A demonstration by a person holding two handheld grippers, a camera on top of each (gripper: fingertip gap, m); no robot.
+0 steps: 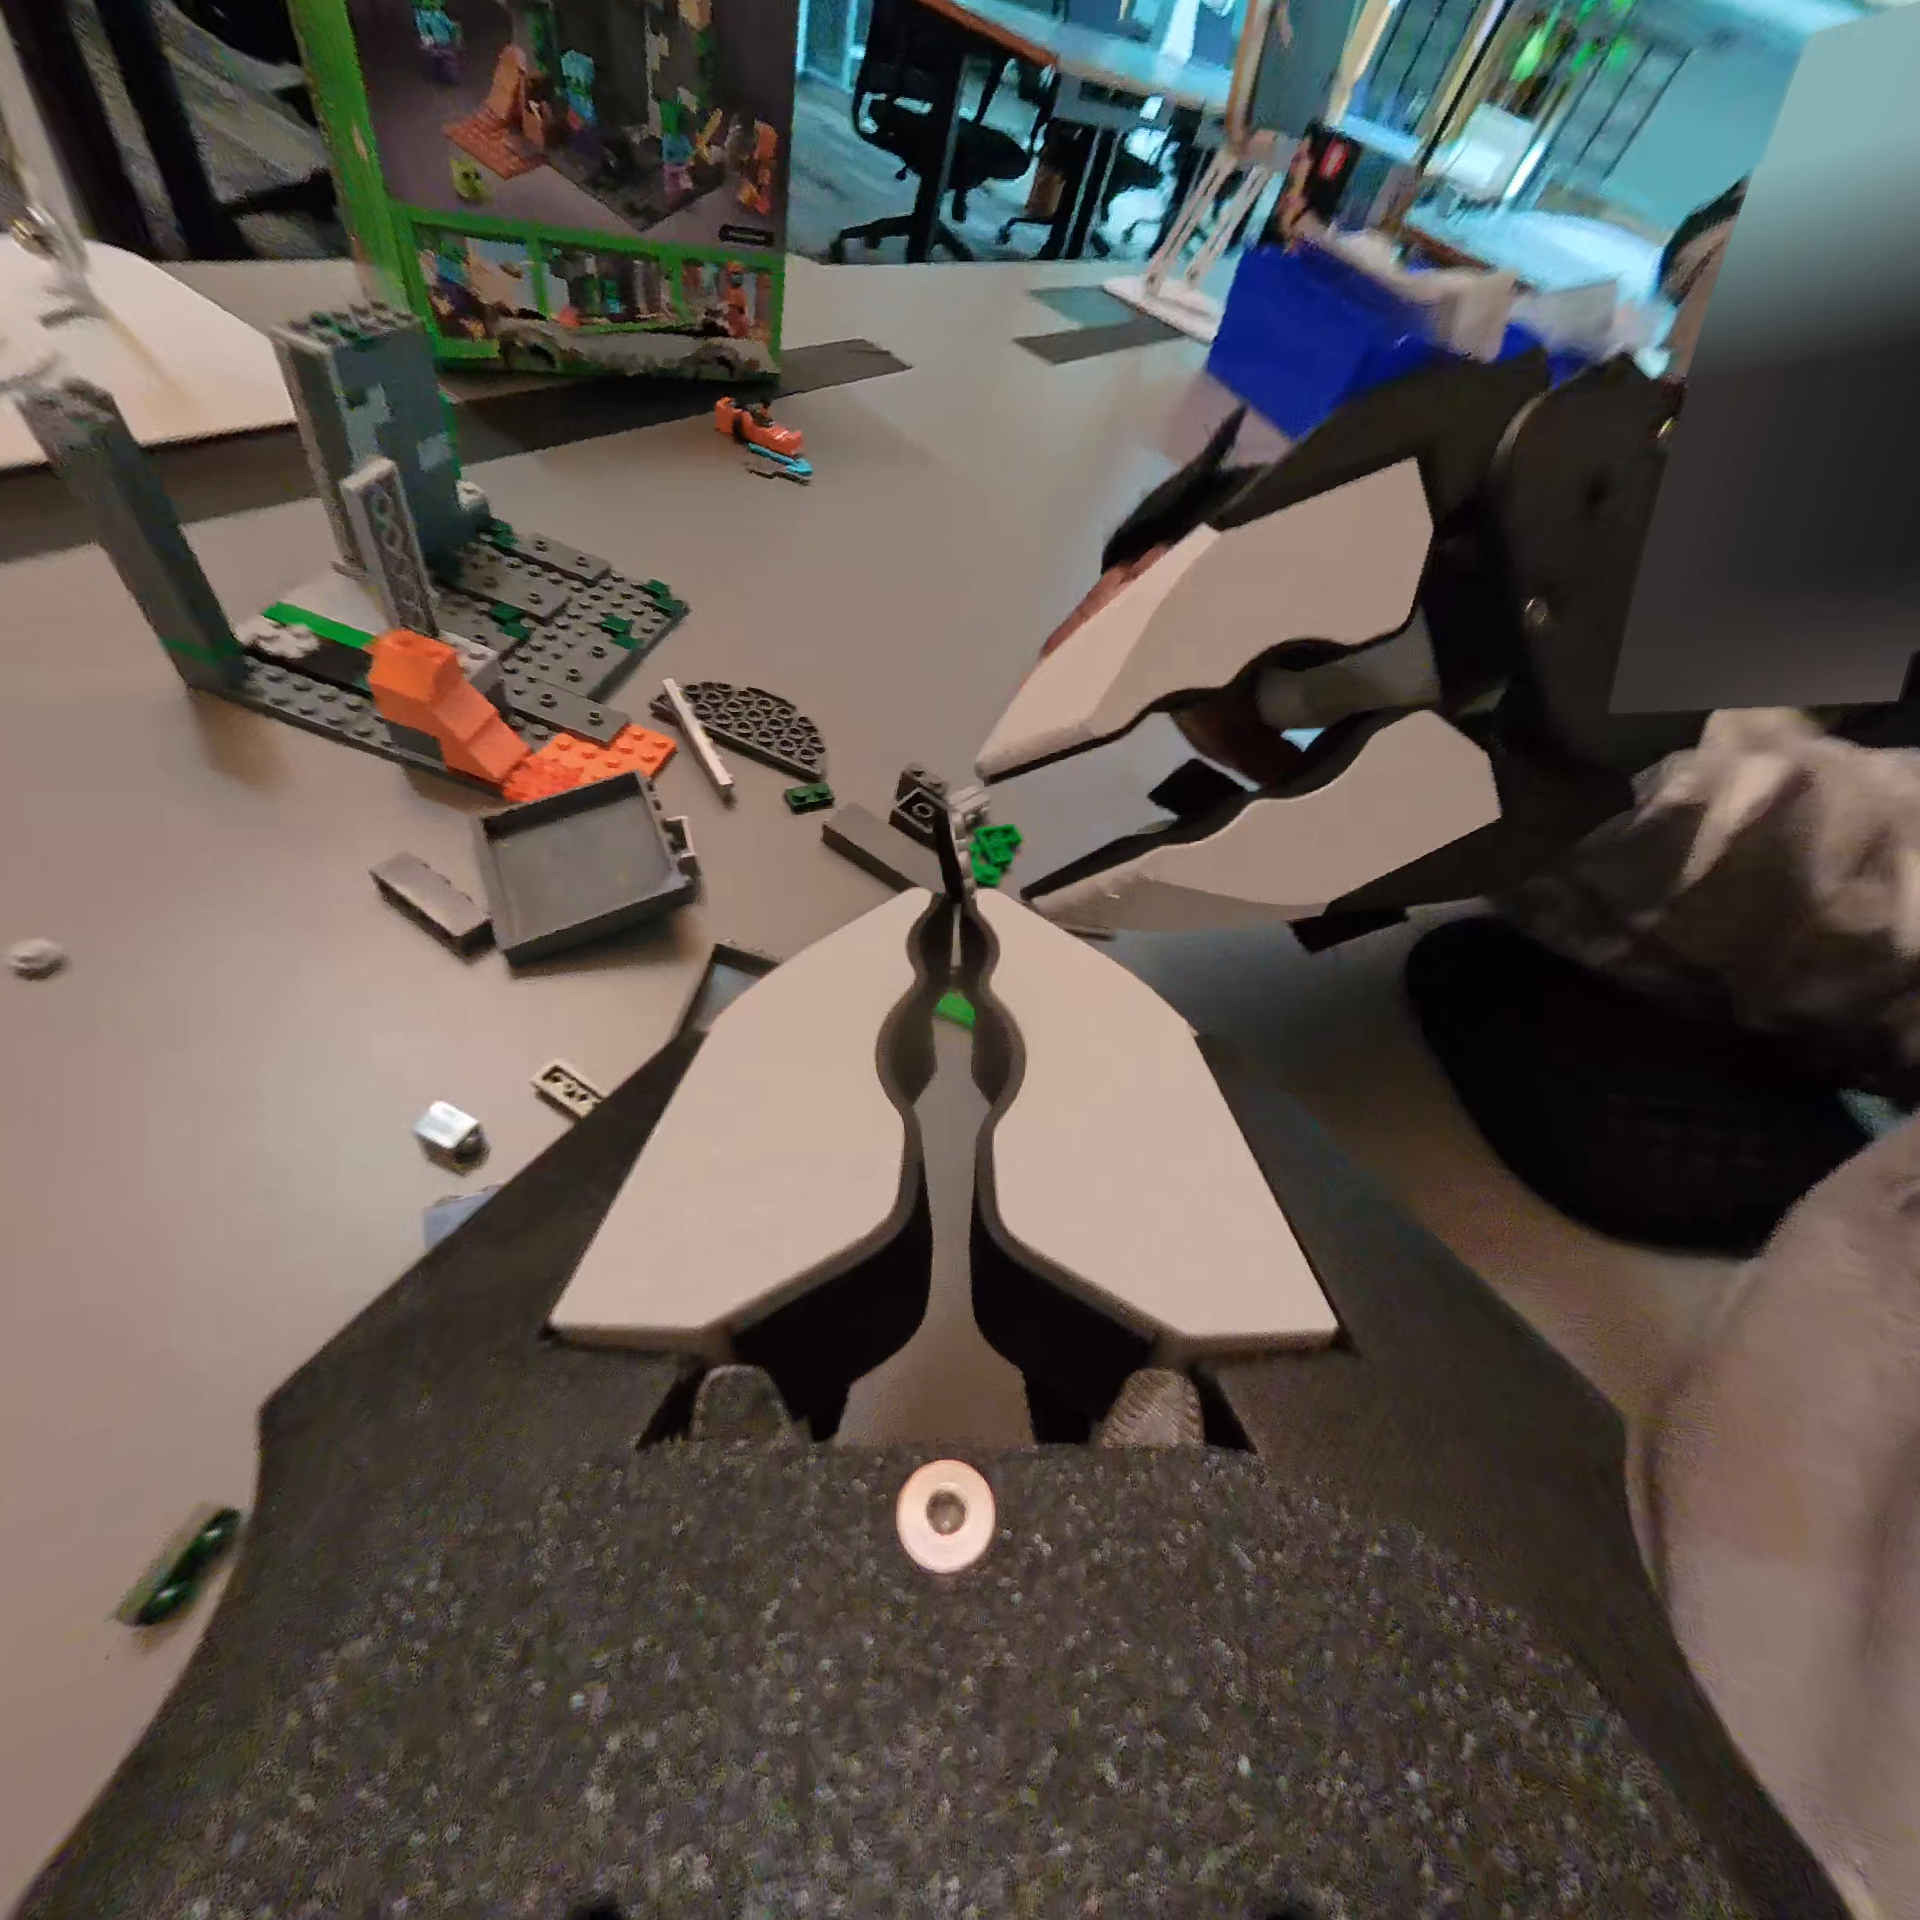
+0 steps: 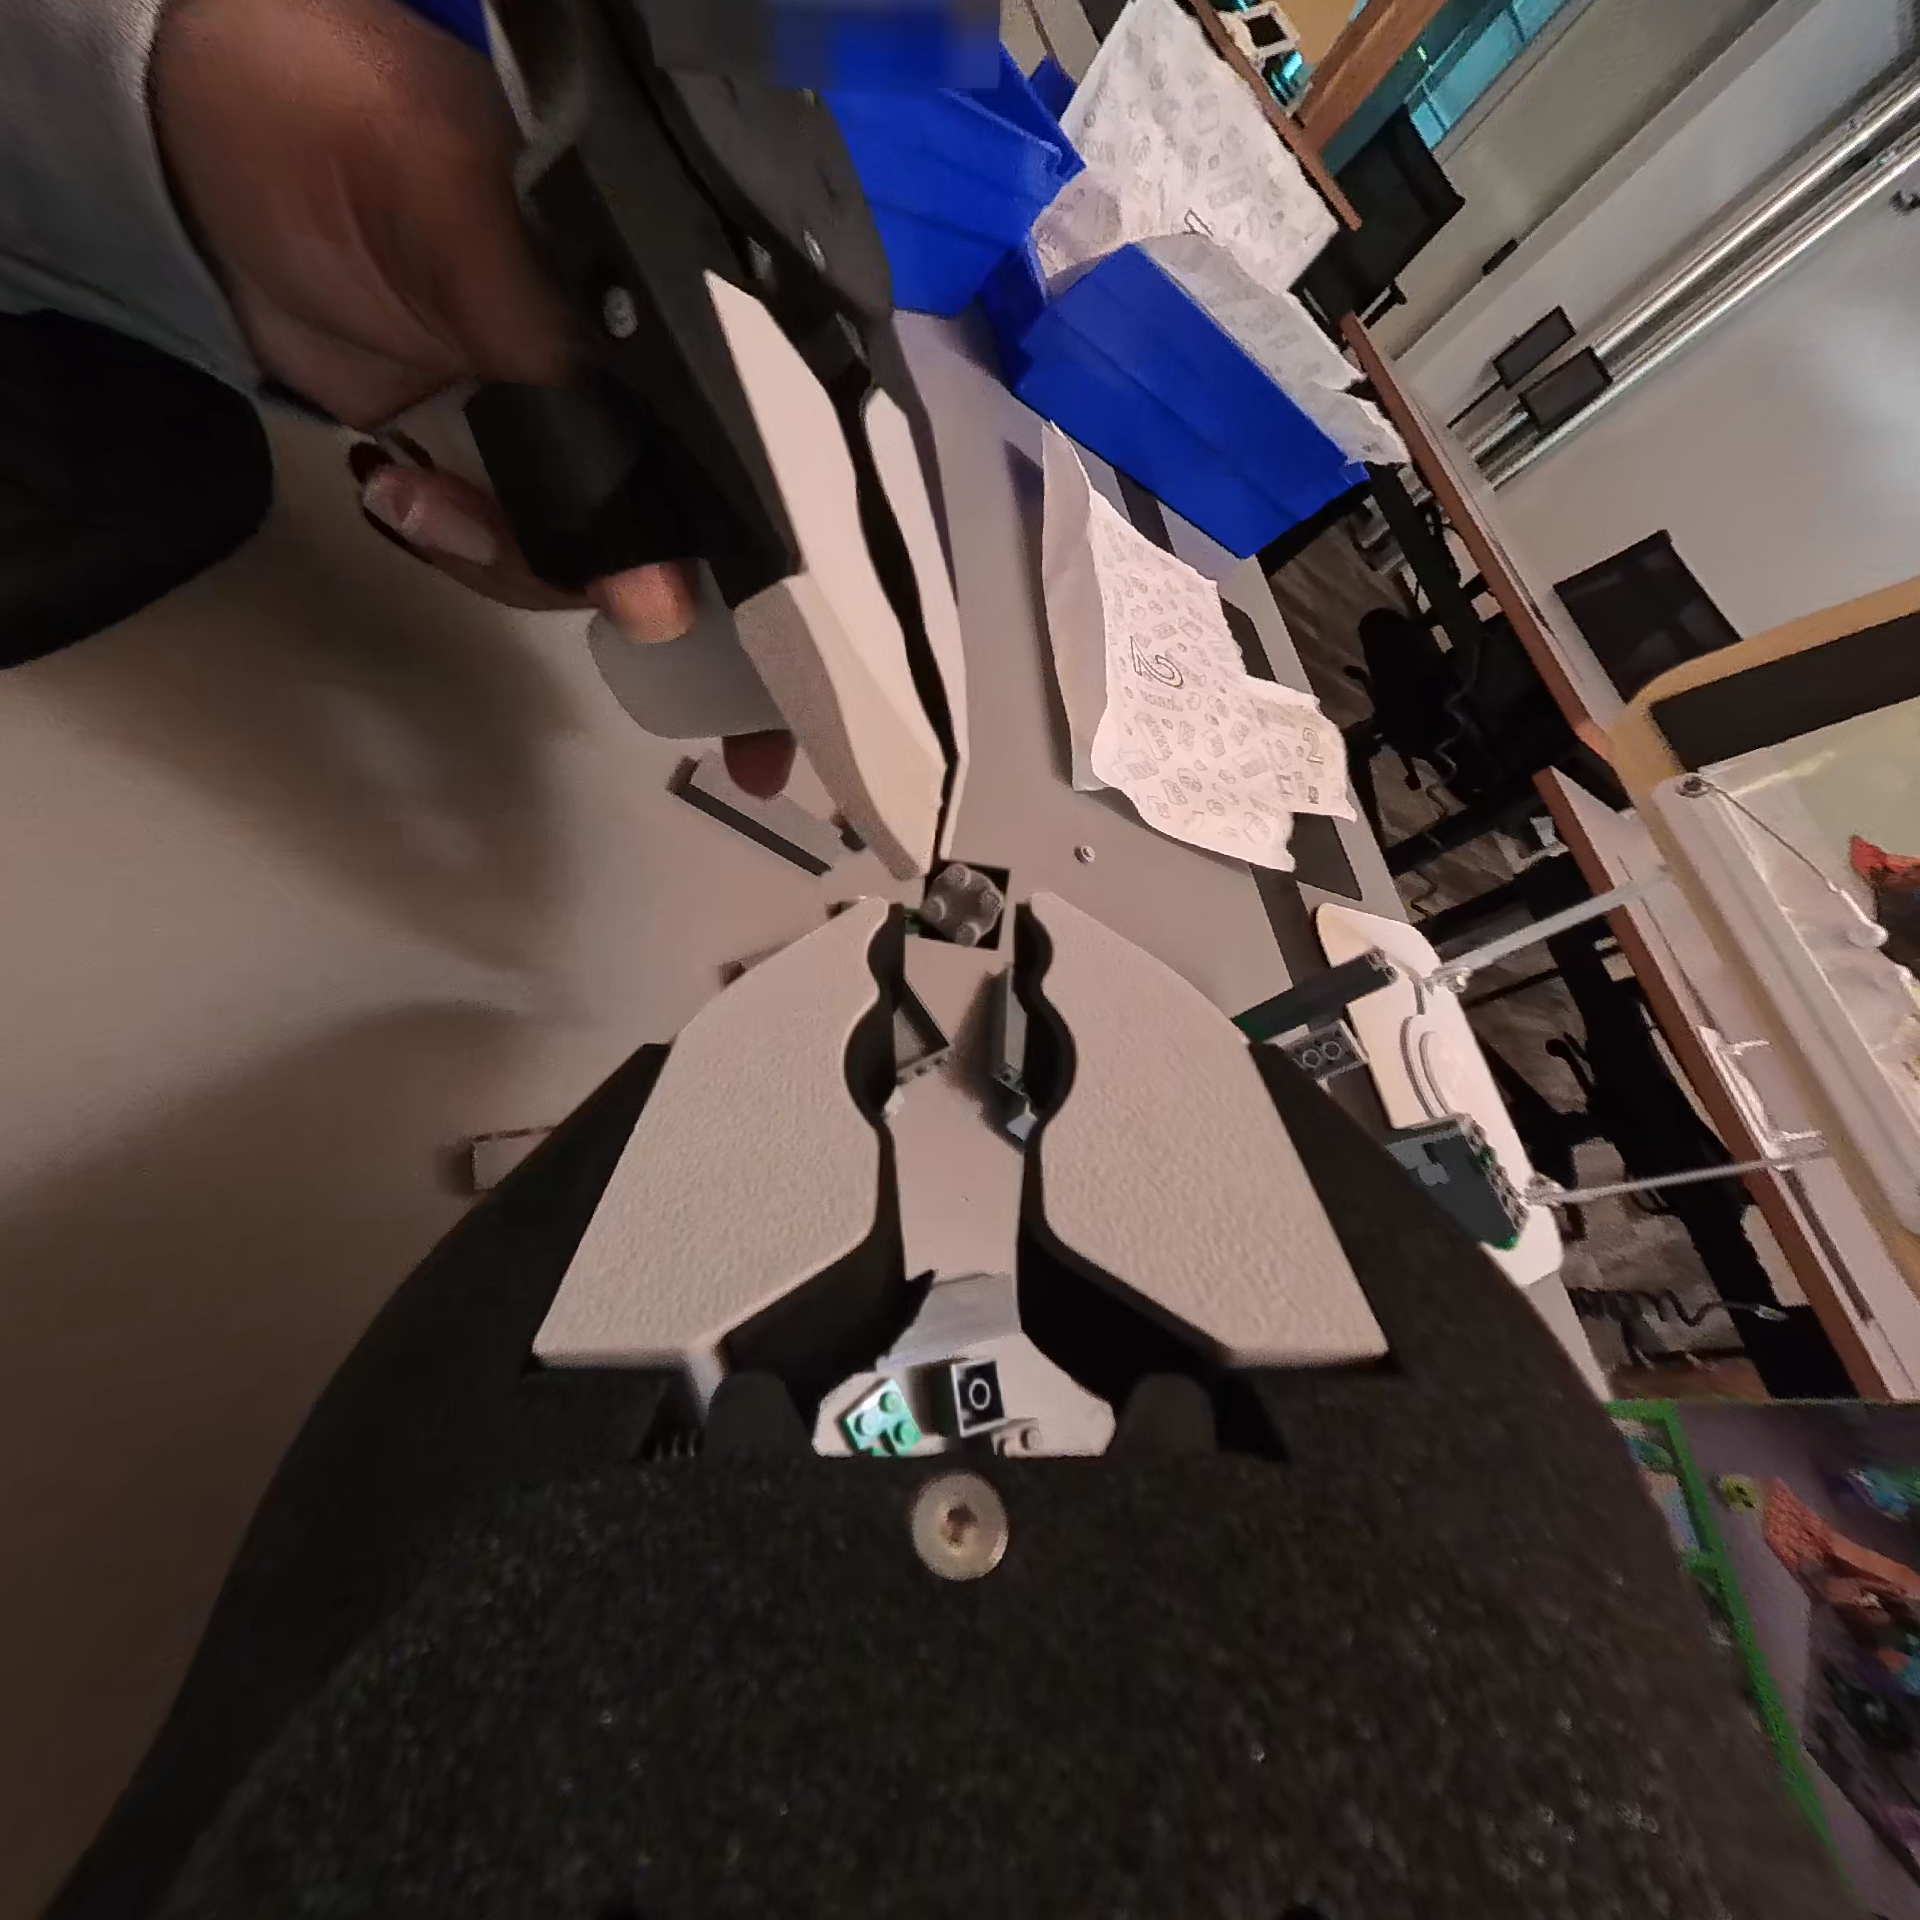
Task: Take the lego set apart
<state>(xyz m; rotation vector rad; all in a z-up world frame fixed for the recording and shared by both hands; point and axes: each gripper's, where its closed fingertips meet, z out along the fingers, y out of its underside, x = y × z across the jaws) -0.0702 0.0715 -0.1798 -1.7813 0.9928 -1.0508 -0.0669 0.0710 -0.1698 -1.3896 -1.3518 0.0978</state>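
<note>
My left gripper (image 1: 951, 906) is shut on a thin black lego plate (image 1: 948, 857), held on edge above the table. A small grey studded piece (image 1: 971, 805) sits on the plate's far end. My right gripper (image 1: 1004, 831) comes in from the right, open, with one fingertip on each side of that grey piece. In the right wrist view the grey studded piece (image 2: 961, 904) lies between my right gripper's (image 2: 958, 916) spread tips, and the shut left gripper (image 2: 940, 844) reaches down from above. The half-dismantled build (image 1: 416, 623), with grey walls and orange bricks (image 1: 457, 707), stands at the left.
Loose parts lie around: a dark grey tray piece (image 1: 582, 873), a black half-round plate (image 1: 758, 722), green bits (image 1: 1000, 844), a dark brick (image 1: 920, 805). The lego box (image 1: 582, 187) stands behind. Blue bins (image 2: 1143, 395) and paper bags (image 2: 1205, 727) lie beyond. Less than 4 cm separates the two grippers' tips. The half-dismantled build (image 1: 416, 623) is about 20 cm from both grippers' fingertips.
</note>
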